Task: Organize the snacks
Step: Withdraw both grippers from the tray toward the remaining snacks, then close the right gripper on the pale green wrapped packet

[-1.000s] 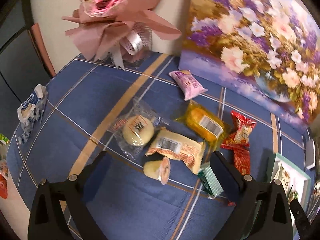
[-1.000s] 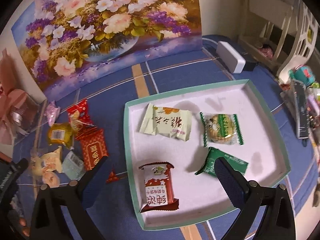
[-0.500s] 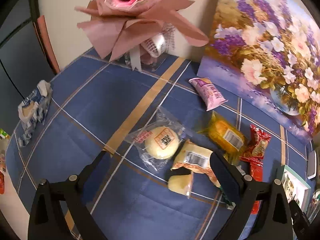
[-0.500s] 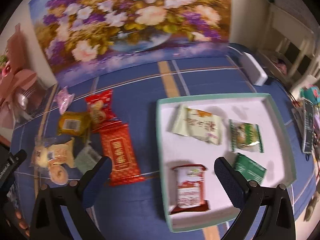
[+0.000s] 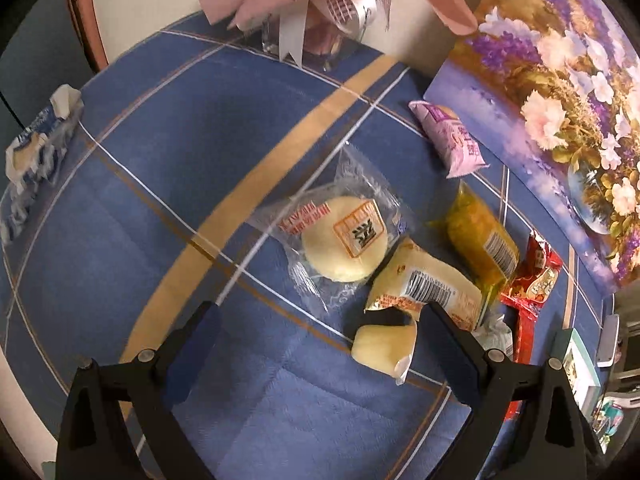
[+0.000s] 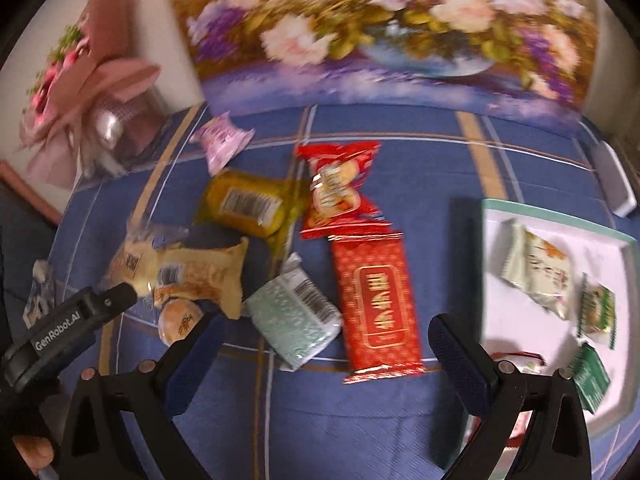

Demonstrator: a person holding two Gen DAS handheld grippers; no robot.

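Snacks lie in a loose cluster on the blue plaid tablecloth (image 5: 168, 168), not yet sorted: long red packet (image 6: 374, 296), pale green packet (image 6: 294, 316), smaller red packet (image 6: 340, 190), yellow packet (image 6: 244, 202), tan barcode packet (image 5: 432, 286), clear-wrapped round cake (image 5: 346, 238), small yellow piece (image 5: 386, 346), pink packet (image 5: 450, 138) near the flower painting (image 5: 560, 92). White tray with green rim (image 6: 560, 220) sits just right of the pile and already holds several packets, so it reads as the destination, I judge. Right gripper (image 6: 324, 344) is spread wide and holds nothing, hovering over the long red packet and the green one, probably lining up a pick. Left gripper (image 5: 320, 344) is also wide open and empty, poised over the small yellow piece and round cake; its right finger overlaps the tan packet's edge. Left view shows the round cake's label, a blue-white wrapper (image 5: 36, 152) at far left and only a sliver of tray. Right view, blurred, shows the tray contents, the red packets in full, the bouquet (image 6: 88, 80) and the other gripper's black body at lower left.
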